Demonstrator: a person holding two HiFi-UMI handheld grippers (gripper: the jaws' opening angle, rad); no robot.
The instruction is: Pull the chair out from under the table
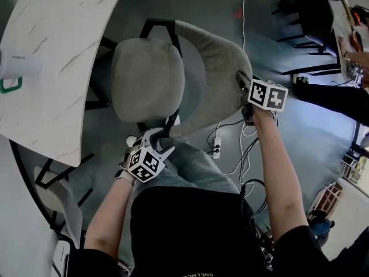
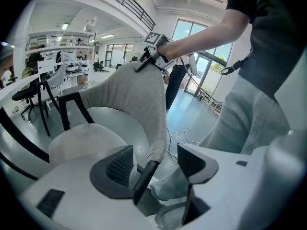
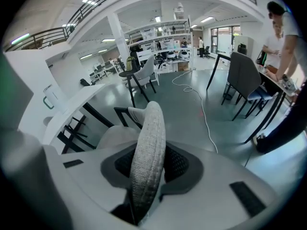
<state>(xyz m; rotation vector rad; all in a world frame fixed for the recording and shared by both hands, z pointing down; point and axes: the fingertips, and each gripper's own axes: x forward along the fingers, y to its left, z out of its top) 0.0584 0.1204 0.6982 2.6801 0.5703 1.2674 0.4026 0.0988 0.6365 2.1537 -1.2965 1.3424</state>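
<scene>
White left gripper, nearest, holds its 2 fingers apart around the black rear strut of the chair (not pressing it). Right gripper fingers are clamped on the grey backrest. Beyond, the seat sits just beside the marbled worktop, out from under it.

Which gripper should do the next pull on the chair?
Right: the right gripper is shut on the backrest at its top edge. The left gripper is open, jaws merely straddling the black strut.
</scene>
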